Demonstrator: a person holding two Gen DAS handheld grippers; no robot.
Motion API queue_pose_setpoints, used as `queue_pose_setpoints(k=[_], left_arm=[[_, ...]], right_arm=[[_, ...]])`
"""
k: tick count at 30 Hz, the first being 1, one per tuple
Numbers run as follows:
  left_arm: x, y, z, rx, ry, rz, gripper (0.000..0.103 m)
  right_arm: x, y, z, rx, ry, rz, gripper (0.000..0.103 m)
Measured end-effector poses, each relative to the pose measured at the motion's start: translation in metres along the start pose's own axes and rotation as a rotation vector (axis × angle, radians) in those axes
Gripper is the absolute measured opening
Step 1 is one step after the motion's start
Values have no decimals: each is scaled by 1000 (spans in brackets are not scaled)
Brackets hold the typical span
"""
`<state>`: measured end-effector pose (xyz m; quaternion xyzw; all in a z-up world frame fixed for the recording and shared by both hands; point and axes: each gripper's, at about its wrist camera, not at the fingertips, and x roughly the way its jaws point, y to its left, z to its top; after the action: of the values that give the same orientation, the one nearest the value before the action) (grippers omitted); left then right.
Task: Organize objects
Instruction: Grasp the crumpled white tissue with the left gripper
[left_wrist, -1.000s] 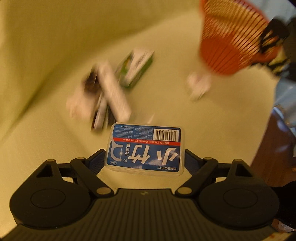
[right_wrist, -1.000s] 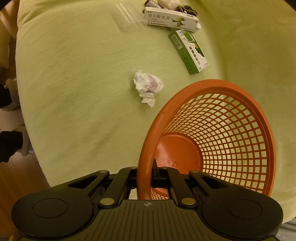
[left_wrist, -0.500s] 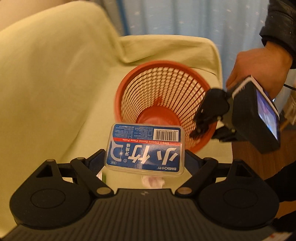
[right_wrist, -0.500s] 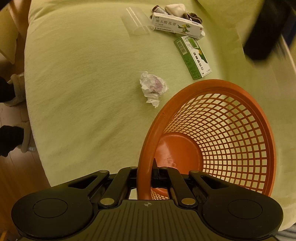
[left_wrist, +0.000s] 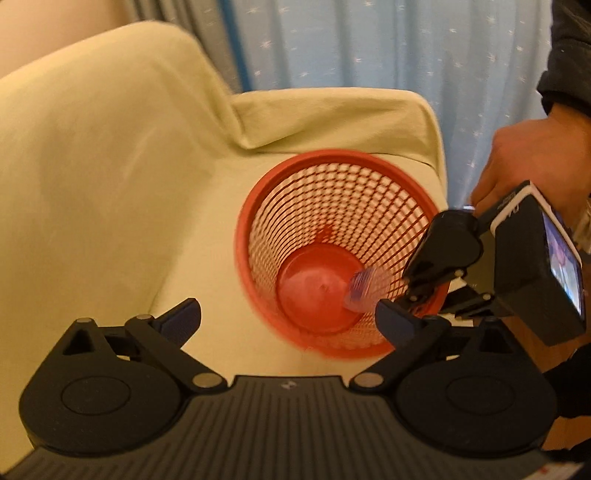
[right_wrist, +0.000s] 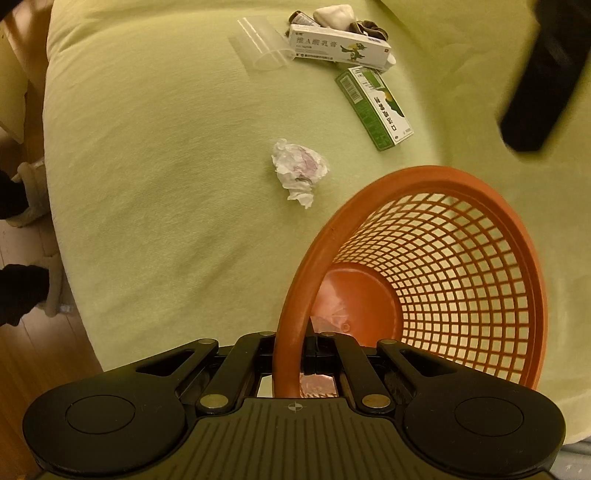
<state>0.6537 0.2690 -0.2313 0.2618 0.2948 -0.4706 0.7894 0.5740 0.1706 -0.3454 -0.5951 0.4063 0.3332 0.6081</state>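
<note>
Drop into basket, mid-release

Left tool (left_wrist: 288, 317) hangs over the basket (left_wrist: 332, 173) with jaws opening wide, nothing between them. A blurred blue-white box (left_wrist: 364, 288) is inside the basket, low against the wall near the floor; judged falling or just landed, the blur won't settle which. Right tool (right_wrist: 314, 354) is pressed together on the basket rim, steadying it near the sofa seat's front edge.

Step in hand: release of one item into the basket. Left to sort, judging by the seat: crumpled tissue (right_wrist: 299, 170) just beyond the rim, green box (right_wrist: 375, 105) further back, white box (right_wrist: 338, 48), clear tube (right_wrist: 258, 50) and a small pile (right_wrist: 343, 18) toward the rear of the seat. Next move calls for swinging the left tool back over the seat to one of these while the right keeps its pinch.

Hard to make out: box print unreadable, the pile's contents unclear, dark blurred shape (right_wrist: 543, 77) at top right likely the left tool. Right tool's pads sit hidden behind the rim.
</note>
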Motion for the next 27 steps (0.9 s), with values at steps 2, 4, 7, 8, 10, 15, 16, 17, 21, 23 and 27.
queue_pose_setpoints(k=[2,4,7,8,10,15,16,17,21,23,27], left_arm=[[-4,4,-10,-55,14,22,99],[-5,7,-19,-112,35,45,99],[-4,6,-40,-175,78,82,99],[-3,5,-46,-198,90,86,99],[1,2,-59,-240,118,99,99],[23,-5,-86,-336,176,141,98],[28,-7,-90,-351,185,146,97],[34,-8,-94,-363,196,154,94],[63,-13,-106,-400,225,159,87],[76,-16,-113,-416,229,156,81],[101,-25,-122,-450,244,144,76]], right_arm=[[1,0,0,-5,1,-7,0],[1,2,0,-17,2,-17,0],[3,3,-1,-28,2,-33,0],[3,4,-3,-30,4,-38,0],[5,2,-4,-30,9,-48,0],[13,-5,-8,-41,34,-79,0],[15,-7,-9,-41,39,-81,0],[17,-9,-11,-44,44,-85,0],[27,-15,-16,-56,60,-84,0],[31,-18,-20,-61,63,-83,0],[34,-22,-24,-58,64,-78,0]])
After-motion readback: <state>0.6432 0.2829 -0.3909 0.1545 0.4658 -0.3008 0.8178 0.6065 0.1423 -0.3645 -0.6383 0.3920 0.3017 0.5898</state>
